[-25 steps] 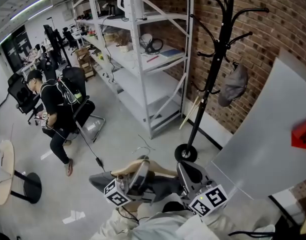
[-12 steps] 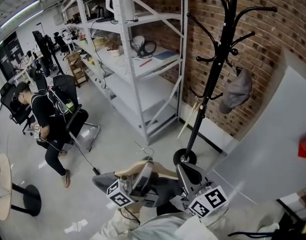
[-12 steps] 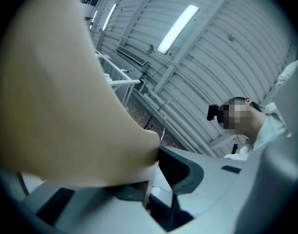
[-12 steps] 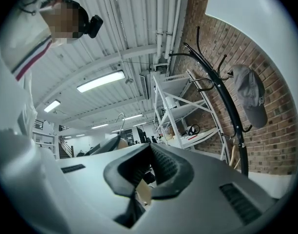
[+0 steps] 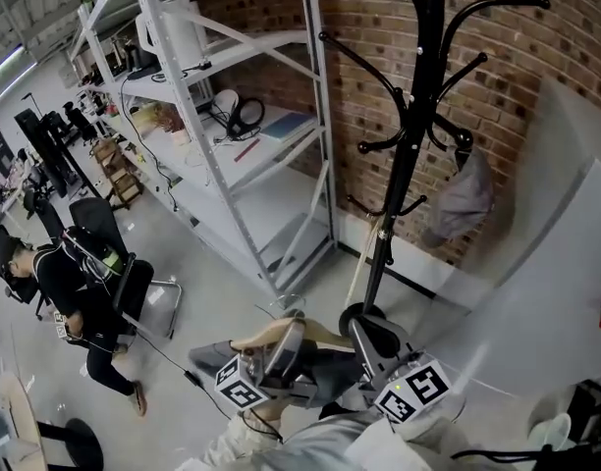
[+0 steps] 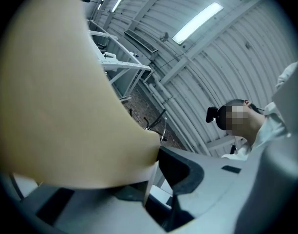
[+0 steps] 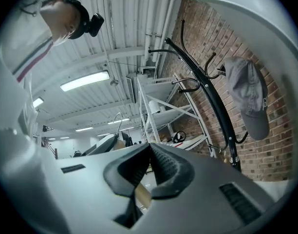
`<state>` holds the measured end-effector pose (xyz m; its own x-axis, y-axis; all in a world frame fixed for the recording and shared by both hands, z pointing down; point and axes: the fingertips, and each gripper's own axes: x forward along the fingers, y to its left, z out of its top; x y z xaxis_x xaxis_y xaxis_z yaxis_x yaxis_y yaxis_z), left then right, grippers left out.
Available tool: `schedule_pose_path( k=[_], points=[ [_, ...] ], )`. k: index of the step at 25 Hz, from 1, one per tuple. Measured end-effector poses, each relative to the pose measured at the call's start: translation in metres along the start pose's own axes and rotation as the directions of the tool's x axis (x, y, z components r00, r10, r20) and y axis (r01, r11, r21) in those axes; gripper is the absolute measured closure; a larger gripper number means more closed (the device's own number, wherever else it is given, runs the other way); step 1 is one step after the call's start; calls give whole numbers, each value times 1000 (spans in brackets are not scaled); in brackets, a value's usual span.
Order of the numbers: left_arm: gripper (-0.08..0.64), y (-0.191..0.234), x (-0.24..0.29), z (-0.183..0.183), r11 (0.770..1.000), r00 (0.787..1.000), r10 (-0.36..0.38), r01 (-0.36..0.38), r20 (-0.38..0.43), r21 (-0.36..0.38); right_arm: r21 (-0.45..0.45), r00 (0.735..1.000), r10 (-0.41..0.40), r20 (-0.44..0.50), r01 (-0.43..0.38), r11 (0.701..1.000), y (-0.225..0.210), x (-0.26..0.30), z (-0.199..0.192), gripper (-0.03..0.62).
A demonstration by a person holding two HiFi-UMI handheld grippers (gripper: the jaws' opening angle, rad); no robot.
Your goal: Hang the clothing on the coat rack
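A black coat rack [image 5: 409,145] stands against the brick wall, and a grey cap [image 5: 458,199] hangs from one of its hooks. Low in the head view I hold a wooden hanger [image 5: 266,339] with a dark grey garment [image 5: 325,371] draped over it, a short way in front of the rack's round base [image 5: 364,317]. My left gripper [image 5: 281,346] is shut on the hanger [image 6: 56,106], which fills most of the left gripper view. My right gripper [image 5: 364,341] is at the hanger's other side. Its pads [image 7: 150,152] are together with a tan strip between them. Coat rack [image 7: 202,82] and cap [image 7: 249,99] rise ahead of it.
White metal shelving [image 5: 232,116] runs along the brick wall [image 5: 379,27] left of the rack. A large white panel [image 5: 556,292] leans at the right. A person [image 5: 75,292] sits on a chair at the left, with a cable [image 5: 158,346] trailing over the floor.
The head view has drawn closer to the coat rack and swung left of it, so the rack looms larger. Both grippers keep the hanger and garment in the same low spot.
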<state>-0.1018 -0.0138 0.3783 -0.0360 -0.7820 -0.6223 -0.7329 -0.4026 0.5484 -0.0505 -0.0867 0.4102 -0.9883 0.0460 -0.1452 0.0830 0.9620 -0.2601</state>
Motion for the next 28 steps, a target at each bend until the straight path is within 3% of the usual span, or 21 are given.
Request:
schedule_pose_path(
  k=[9,19,24,28],
  points=[
    [457,63,55,30,998,998,-55,54,-23,-20,-11,999,-25,45,26,1000,-49,66,23,568],
    [456,102,95,27,984,987,-145,136,-74,-111,-58,985,-162,63,166,984,-92,84,32,568],
    [456,118,112,22,963,973,-205,180,-107,-202,-65,966,-246,83,252,966,-102,86,39,568],
    [456,128,125,19,931,950,-276,226,-144,-288,-83,928,-356,113,366,927,-113,85,43,568]
  ],
)
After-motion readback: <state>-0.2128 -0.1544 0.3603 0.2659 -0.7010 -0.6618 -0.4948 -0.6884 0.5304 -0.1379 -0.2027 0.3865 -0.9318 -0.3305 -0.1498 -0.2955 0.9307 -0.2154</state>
